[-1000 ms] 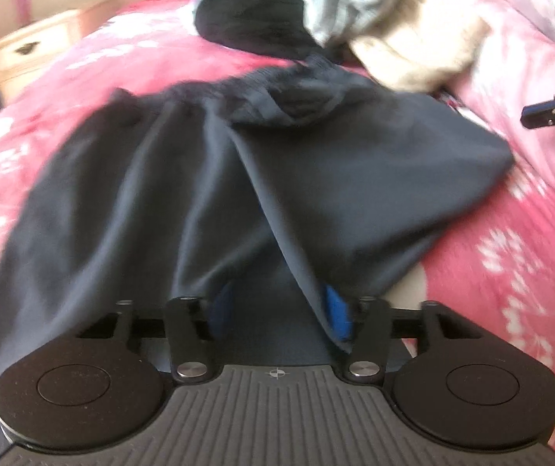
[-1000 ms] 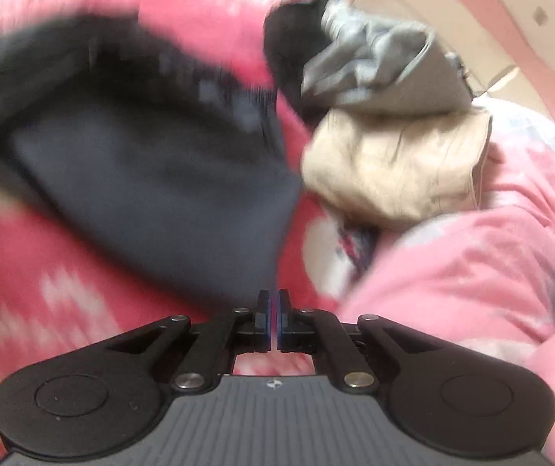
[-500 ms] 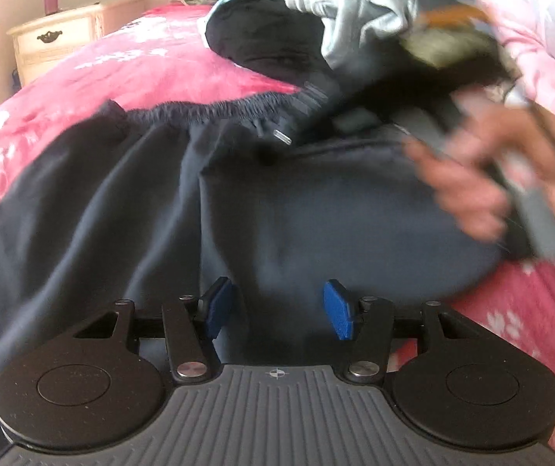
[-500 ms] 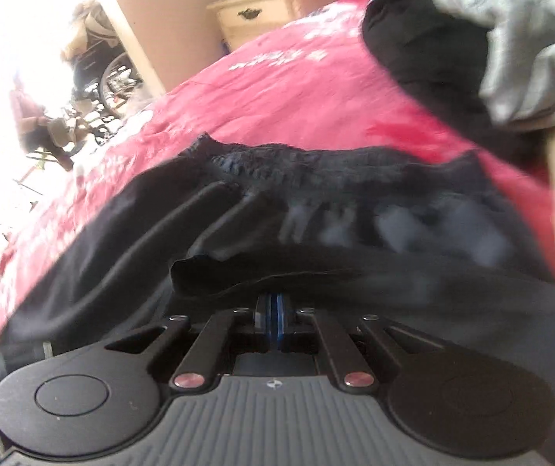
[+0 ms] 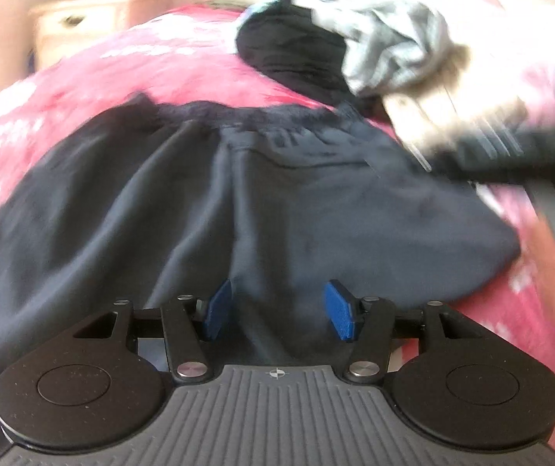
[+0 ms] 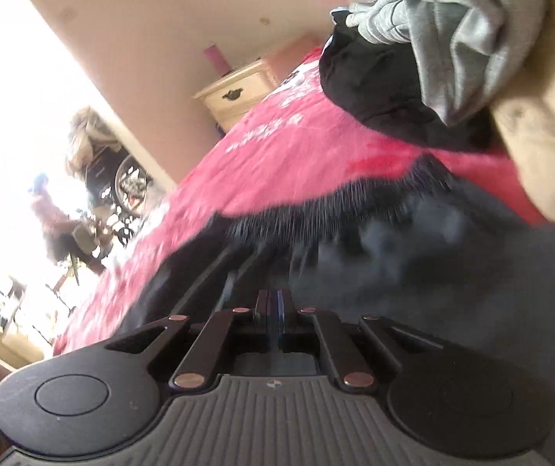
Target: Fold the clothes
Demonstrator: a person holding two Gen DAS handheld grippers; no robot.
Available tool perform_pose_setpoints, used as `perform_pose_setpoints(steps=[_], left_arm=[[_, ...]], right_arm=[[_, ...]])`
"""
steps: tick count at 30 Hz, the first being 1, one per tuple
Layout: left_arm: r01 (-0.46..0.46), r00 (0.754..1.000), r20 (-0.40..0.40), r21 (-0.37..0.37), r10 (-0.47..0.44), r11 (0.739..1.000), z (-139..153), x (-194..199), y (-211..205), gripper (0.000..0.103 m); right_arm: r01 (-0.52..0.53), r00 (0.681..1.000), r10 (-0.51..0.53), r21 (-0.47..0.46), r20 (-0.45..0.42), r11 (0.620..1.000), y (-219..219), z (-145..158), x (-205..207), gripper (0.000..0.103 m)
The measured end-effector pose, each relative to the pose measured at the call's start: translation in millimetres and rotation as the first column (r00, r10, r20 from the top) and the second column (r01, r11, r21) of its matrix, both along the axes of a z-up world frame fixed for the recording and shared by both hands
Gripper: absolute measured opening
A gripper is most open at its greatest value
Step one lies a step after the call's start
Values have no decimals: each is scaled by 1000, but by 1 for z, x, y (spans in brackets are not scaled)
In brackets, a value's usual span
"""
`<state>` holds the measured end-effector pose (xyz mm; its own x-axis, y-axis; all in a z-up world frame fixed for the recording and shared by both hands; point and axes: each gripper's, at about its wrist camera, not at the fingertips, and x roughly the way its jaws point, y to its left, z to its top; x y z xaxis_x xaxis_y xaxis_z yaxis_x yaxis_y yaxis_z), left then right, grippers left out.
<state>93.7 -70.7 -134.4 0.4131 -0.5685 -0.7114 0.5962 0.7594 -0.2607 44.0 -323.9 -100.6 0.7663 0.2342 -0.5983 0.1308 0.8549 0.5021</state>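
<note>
Here we saw the left tool [image 5: 279,312] open over the trousers [image 5: 207,202] on the bed [image 5: 153,73], the right tool [image 6: 275,310] closed, gripping nothing.

You had a bed [image 5: 184,77] under a pink floral cover. Dark trousers [image 5: 207,209] lay spread flat across its middle, waistband toward the far end. Beyond them, near the far right corner, sat a heap: a black garment [image 5: 293,54], a grey one [image 5: 390,50] and a beige one [image 6: 541,128].
</note>
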Motion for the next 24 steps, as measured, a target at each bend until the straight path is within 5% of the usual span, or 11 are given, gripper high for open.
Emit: perform_pose_setpoints(steps=[5, 12, 14, 17, 24], left_arm=[[-144, 985, -100, -36, 140, 989, 15, 19, 51, 54], [-321, 939, -108, 54, 325, 945, 42, 19, 126, 54], [-364, 922, -110, 91, 372, 927, 45, 11, 146, 55], [-410, 895, -104, 185, 433, 893, 45, 0, 171, 56], [-543, 793, -175, 230, 583, 808, 43, -14, 233, 56]], right_arm=[[-80, 996, 81, 14, -24, 997, 36, -1, -64, 3], [-293, 953, 289, -32, -92, 955, 102, 0, -118, 4], [-369, 928, 358, -109, -105, 923, 124, 5, -131, 7], [-455, 889, 453, -246, -68, 856, 155, 18, -150, 42], [-613, 738, 675, -423, -5, 667, 223, 31, -179, 46]])
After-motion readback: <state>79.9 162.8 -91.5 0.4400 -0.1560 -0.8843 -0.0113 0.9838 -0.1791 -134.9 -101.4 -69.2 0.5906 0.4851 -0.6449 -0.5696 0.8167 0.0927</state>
